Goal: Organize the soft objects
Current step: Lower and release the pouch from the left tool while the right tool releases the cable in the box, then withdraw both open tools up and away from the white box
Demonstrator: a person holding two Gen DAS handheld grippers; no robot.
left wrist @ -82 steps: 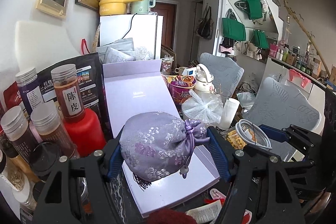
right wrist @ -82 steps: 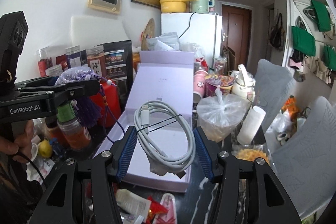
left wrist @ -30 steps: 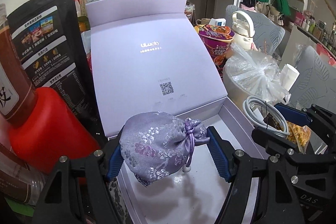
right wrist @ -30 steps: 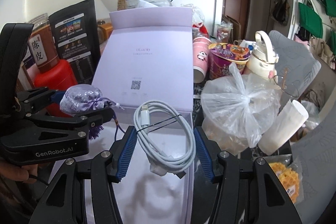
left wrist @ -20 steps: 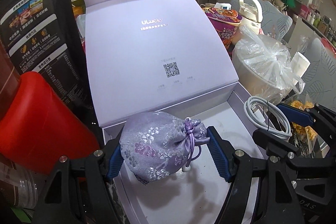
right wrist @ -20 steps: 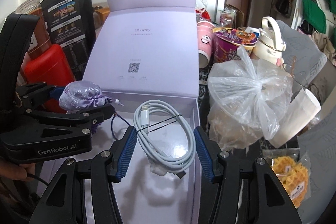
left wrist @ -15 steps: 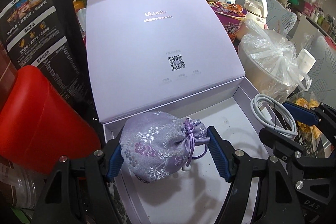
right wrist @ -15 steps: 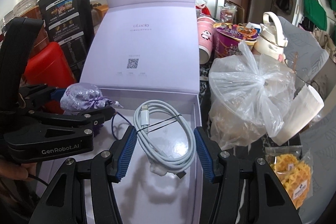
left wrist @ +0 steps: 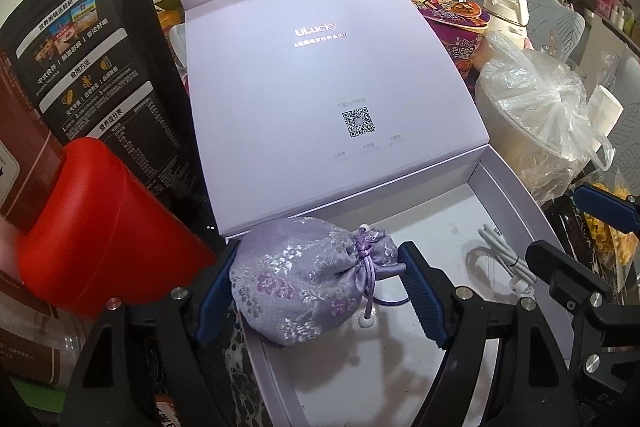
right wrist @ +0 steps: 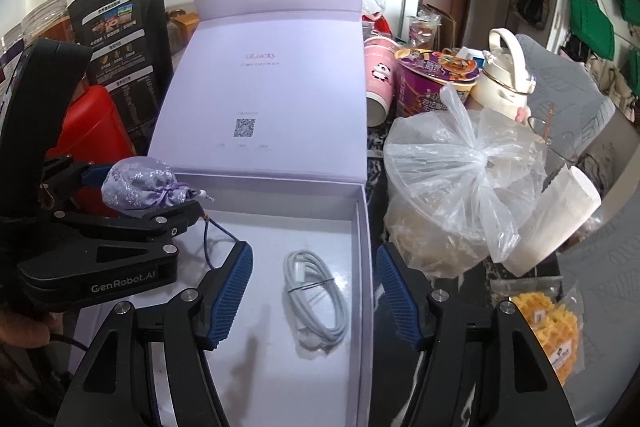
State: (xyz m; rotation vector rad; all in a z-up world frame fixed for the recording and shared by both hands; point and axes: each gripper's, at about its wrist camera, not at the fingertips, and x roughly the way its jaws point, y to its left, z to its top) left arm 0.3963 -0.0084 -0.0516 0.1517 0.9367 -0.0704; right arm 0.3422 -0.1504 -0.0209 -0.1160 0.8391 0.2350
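Both jaws open; cable [right wrist: 316, 297] inside box [right wrist: 362, 227].

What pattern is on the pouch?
Lilac pouch with silvery and purple flowers; clearest in the left wrist view.

The pouch [left wrist: 308, 279] was shiny brocade cloth; the box [left wrist: 320, 99] matt card; the cable [right wrist: 316, 291] smooth plastic; the bag [right wrist: 468, 187] crinkled clear film.

In the left wrist view the red container [left wrist: 100, 227] is blurred and cut off at the left edge. The pouch [left wrist: 308, 279] hides its own underside (whether it touches the box floor is unclear). The small print under the lid's QR code [left wrist: 359, 123] is unreadable.
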